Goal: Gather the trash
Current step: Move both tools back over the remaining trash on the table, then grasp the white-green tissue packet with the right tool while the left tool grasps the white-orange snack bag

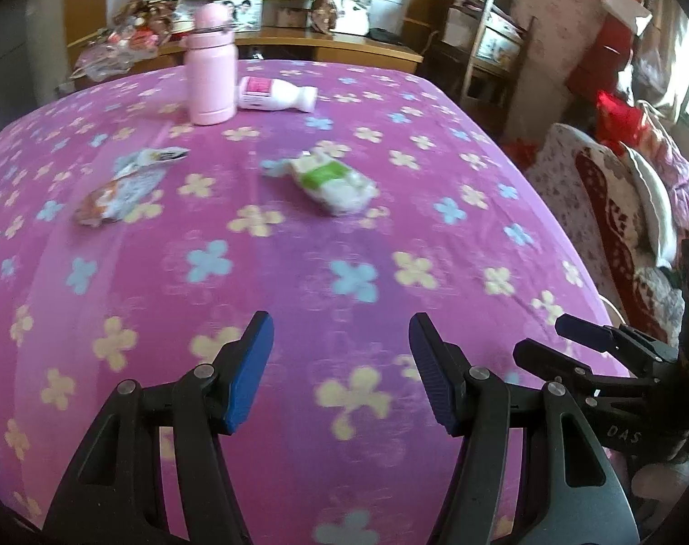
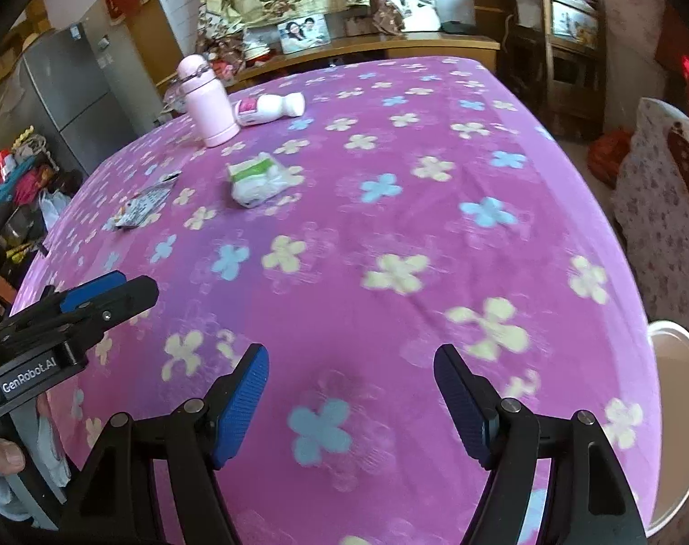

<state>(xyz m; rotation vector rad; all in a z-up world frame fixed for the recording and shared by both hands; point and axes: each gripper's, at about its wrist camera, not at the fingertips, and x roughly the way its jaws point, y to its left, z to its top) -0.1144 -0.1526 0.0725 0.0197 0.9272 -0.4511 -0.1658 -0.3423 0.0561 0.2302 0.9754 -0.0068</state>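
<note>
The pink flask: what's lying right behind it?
A small white bottle with a pink label lies on its side behind the pink flask. The flask covers its base end.

A pink insulated bottle (image 1: 209, 72) stood upright near the far edge of the purple flowered tablecloth (image 1: 299, 281), a white plastic bottle (image 1: 278, 94) lay on its side just beside it, and a framed photo (image 2: 304, 32) sat on the wooden counter (image 2: 390, 47) beyond.

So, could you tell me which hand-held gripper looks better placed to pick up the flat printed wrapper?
Probably the left hand-held gripper: the flat wrapper lies toward the left of the cloth, on its side. The right hand-held gripper sits further right. Both are open and empty.
</note>
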